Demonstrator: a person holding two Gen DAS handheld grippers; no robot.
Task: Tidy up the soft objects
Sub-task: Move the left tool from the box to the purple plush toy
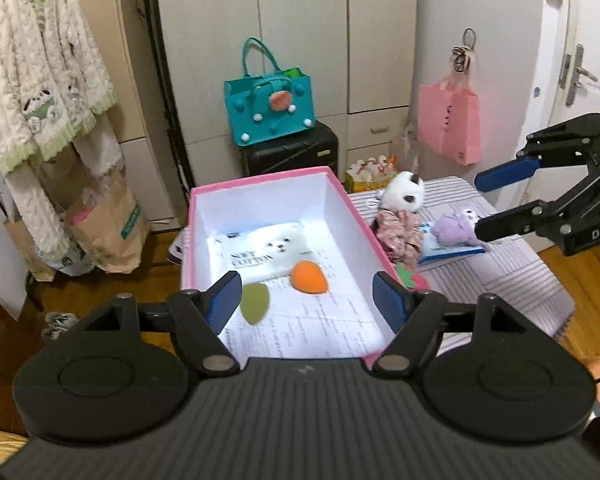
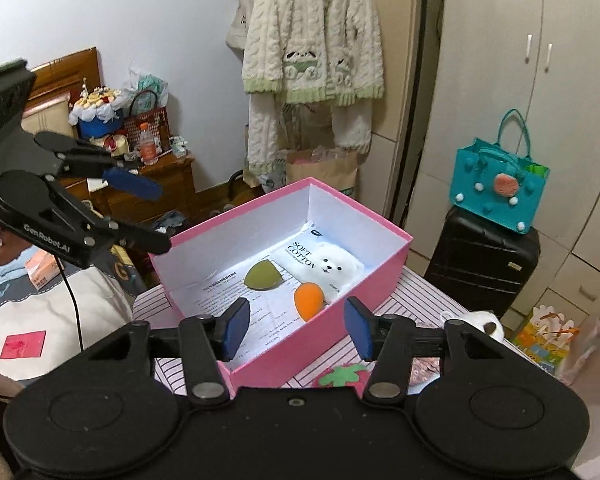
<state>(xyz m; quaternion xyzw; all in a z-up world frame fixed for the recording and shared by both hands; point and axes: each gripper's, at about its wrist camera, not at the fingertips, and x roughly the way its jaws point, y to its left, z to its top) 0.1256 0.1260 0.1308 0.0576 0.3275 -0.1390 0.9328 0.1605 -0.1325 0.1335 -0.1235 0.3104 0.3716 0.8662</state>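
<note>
A pink box (image 1: 260,182) (image 2: 236,208) stands on the striped tabletop (image 1: 500,280). Inside, on a printed sheet, lie a white bear tissue pack (image 1: 268,252) (image 2: 328,268), an orange sponge (image 1: 310,276) (image 2: 310,300) and a green sponge (image 1: 255,302) (image 2: 263,276). Right of the box lie a panda plush in a floral dress (image 1: 402,208), a purple plush (image 1: 456,226) and a felt strawberry (image 1: 412,278) (image 2: 344,374). My left gripper (image 1: 306,300) (image 2: 160,218) hangs open above the box's near end, holding nothing. My right gripper (image 2: 296,328) (image 1: 480,206) is open and empty, above the box's corner.
A teal handbag (image 1: 270,108) sits on a black suitcase (image 1: 288,152) behind the table. A pink bag (image 1: 450,120) hangs on the wall, a fluffy robe (image 1: 40,80) on a rack. Paper bags (image 1: 112,224) stand on the wooden floor. A cluttered wooden cabinet (image 2: 156,168) stands far left.
</note>
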